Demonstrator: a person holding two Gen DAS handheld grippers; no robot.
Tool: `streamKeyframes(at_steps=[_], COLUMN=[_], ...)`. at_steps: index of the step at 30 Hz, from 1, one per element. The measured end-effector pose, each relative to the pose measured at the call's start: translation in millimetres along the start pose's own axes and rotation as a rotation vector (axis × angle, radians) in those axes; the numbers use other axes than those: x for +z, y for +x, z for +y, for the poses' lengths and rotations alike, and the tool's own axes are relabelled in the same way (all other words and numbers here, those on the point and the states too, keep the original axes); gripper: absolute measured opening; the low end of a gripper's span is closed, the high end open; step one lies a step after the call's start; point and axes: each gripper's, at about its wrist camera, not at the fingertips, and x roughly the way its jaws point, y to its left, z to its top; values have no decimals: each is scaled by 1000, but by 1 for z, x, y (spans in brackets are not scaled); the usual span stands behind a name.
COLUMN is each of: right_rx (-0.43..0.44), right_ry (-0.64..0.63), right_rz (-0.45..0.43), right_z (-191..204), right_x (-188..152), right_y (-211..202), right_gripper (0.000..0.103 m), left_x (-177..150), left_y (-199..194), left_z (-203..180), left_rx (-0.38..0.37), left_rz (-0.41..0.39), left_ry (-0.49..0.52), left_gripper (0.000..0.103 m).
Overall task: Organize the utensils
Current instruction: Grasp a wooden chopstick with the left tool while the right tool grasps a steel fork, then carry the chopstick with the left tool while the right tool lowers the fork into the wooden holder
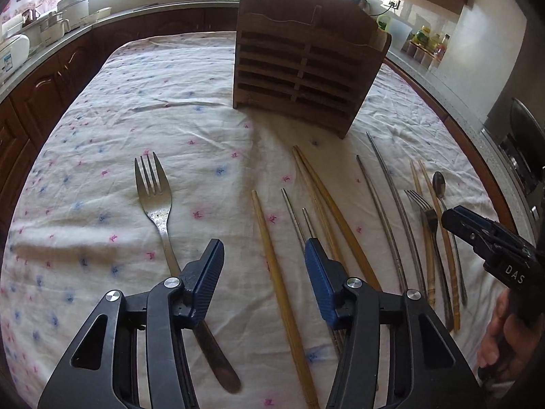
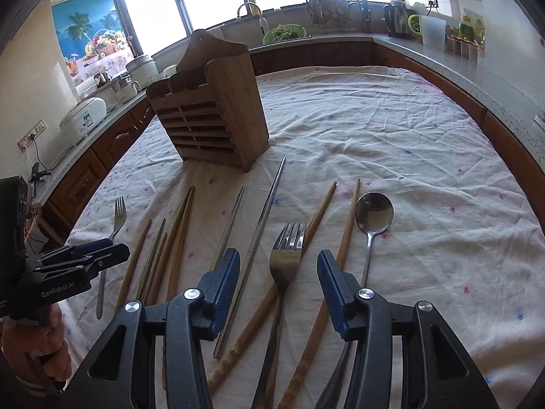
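On the floral tablecloth (image 1: pixel 190 109) stands a slatted wooden utensil holder (image 1: pixel 306 71), its contents hidden. Before it lie wooden chopsticks (image 1: pixel 279 289), metal chopsticks (image 2: pixel 262 218), two forks and a round-bowled spoon (image 2: pixel 374 213). Left gripper (image 1: pixel 264 255) gapes, empty, beside a fork (image 1: pixel 153 187); right gripper (image 2: pixel 277 269) gapes, straddling the other fork (image 2: pixel 286 255) without touching.

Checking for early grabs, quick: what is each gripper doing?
Left gripper: open, holding nothing.
Right gripper: open, holding nothing, above a fork.

Both tools, L (image 1: pixel 264 248) & R (image 2: pixel 277 260), angled down, jaws half-parted, empty.
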Motion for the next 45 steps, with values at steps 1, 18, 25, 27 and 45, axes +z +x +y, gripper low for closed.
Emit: streamKeyframes(at_steps=[1,18,25,27,45], right_rx=[-7,-25,1,13,105], right_ry=[-4,-7,11,17,-9], right_rz=[12,85,30,9,-172], right_z=[0,-5,-4,-3,28], right_x=[1,5,10,13,41], right_y=[4,30,3,-6,-82], right_gripper=[48,24,24,24,23], left_x=[2,13,11,12,18], left_y=[4,25,0,-13,-130], left_z=[0,-9,-8,-8,9], left_rx=[2,13,-47,-61,-164], left_rz=[11,36,-11,-35,-281], left_ry=[5,118,90,88,43], left_gripper=[48,6,5,5,5])
